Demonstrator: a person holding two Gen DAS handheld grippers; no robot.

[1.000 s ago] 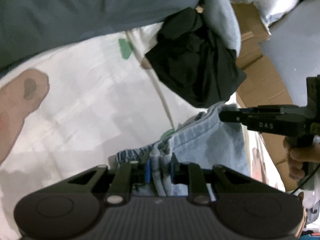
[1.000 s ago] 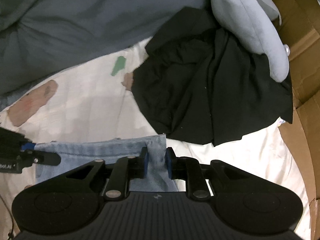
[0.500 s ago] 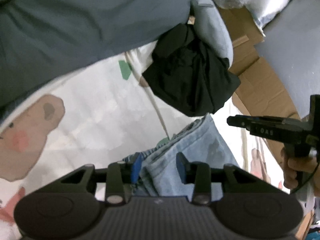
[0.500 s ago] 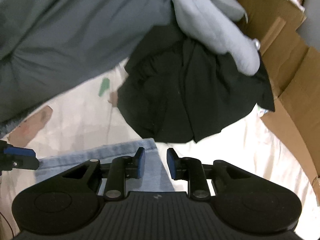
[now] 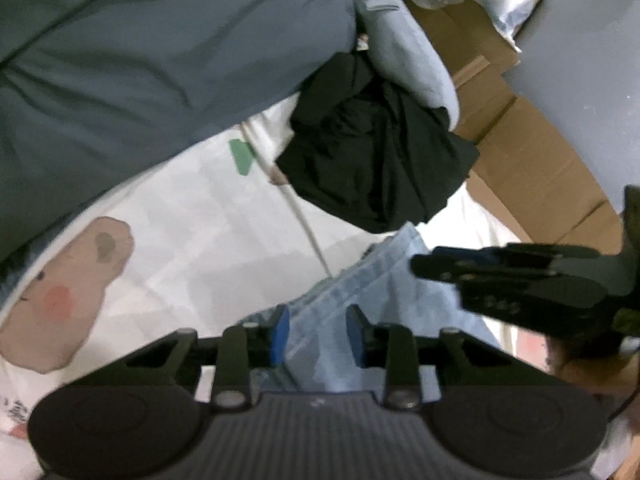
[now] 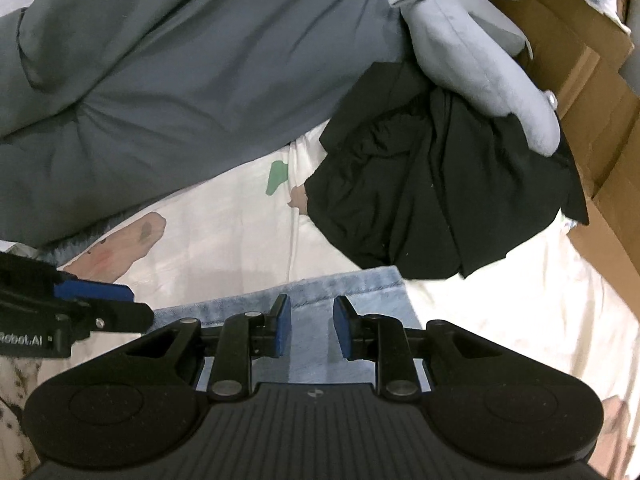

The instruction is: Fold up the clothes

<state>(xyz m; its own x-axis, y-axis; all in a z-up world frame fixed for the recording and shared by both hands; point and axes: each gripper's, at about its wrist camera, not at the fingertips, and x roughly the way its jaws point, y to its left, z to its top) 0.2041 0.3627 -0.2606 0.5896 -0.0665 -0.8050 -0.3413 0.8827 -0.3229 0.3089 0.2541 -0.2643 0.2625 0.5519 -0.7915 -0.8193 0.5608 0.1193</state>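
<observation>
Denim jeans (image 6: 348, 292) lie flat at twelve o'clock of both grippers, left gripper (image 5: 318, 334) and right gripper (image 6: 307, 326) spread wide, empty.

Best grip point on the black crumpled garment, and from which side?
Likely the loose lower hem of the black crumpled garment, approached from the near side over the white printed sheet. That edge lies free there, while the grey plush toy covers its far top.
</observation>
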